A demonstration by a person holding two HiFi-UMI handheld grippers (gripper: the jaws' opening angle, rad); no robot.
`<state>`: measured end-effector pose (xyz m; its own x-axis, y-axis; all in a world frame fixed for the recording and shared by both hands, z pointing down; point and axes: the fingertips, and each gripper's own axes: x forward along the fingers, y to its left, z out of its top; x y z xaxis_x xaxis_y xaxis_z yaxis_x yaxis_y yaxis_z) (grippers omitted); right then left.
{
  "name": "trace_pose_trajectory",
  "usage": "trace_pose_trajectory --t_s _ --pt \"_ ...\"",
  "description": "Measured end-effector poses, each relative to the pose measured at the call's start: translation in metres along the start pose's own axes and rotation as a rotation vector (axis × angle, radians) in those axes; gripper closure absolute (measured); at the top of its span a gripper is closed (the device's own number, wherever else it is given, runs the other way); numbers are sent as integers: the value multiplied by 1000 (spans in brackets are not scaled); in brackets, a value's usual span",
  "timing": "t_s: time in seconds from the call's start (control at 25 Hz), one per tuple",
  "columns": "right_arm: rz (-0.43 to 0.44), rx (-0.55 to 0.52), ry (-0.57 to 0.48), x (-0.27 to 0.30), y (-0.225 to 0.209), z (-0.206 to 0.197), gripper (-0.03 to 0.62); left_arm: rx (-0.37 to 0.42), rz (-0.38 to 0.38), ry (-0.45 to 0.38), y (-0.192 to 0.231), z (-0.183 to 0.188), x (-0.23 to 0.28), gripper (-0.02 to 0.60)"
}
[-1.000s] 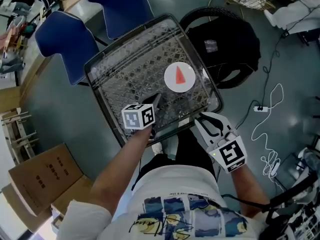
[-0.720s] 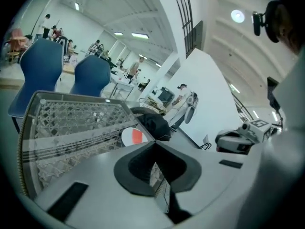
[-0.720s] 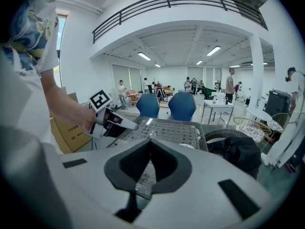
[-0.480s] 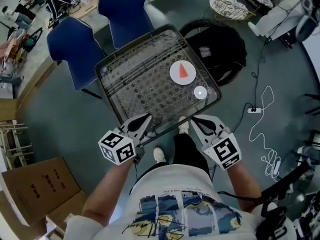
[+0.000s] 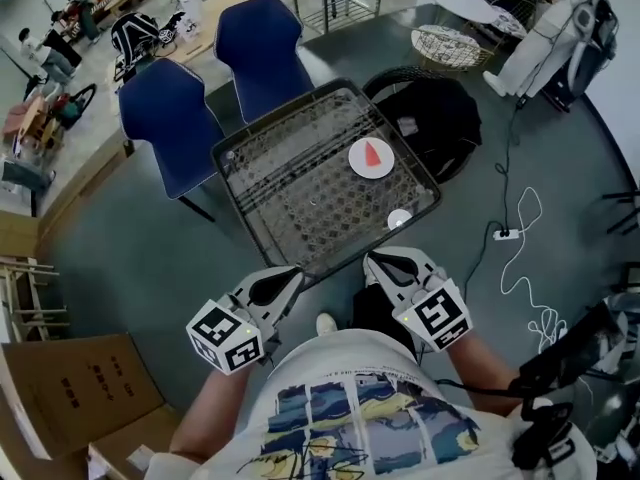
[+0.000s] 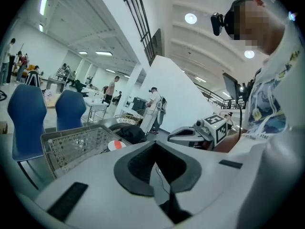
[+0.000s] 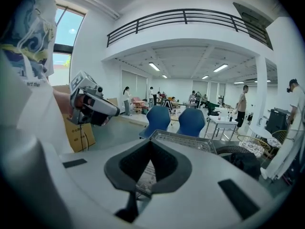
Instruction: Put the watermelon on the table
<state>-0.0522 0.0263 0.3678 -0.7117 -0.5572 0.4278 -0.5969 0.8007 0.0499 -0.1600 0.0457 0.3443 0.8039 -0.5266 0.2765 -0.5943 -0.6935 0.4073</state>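
A red watermelon slice (image 5: 372,153) lies on a white plate (image 5: 371,169) on the metal mesh table (image 5: 290,183), toward its right side. The left gripper view shows the plate (image 6: 116,145) low over that table (image 6: 71,144). Both grippers are held close to the person's body, short of the table's near edge. My left gripper (image 5: 290,276) is shut and empty. My right gripper (image 5: 373,261) also has its jaws together with nothing in them. Each gripper view shows the other gripper: the right gripper (image 6: 190,136) and the left gripper (image 7: 93,106).
Two blue chairs (image 5: 215,73) stand at the table's far side. A black bag (image 5: 440,118) lies on the floor to the right, with a white cable (image 5: 520,228). A small white disc (image 5: 399,219) rests near the table's front right corner. Cardboard boxes (image 5: 60,398) sit at the lower left.
Both grippers have drawn back from the table toward the person's body. The left one left the table top and rose. The plate with the slice has stayed put.
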Motion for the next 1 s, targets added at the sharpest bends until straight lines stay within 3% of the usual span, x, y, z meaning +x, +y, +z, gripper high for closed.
trace_pose_trajectory --t_s 0.28,0.44,1.0 --pt "7 -32 -33 -8 51 28 585 46 -44 -26 -36 3 -51 572" --pt "30 -48 -39 -2 57 32 585 91 -29 -2 -36 -1 -50 572" --pt "77 -69 -31 2 76 34 585 92 -44 23 -41 -13 -49 572"
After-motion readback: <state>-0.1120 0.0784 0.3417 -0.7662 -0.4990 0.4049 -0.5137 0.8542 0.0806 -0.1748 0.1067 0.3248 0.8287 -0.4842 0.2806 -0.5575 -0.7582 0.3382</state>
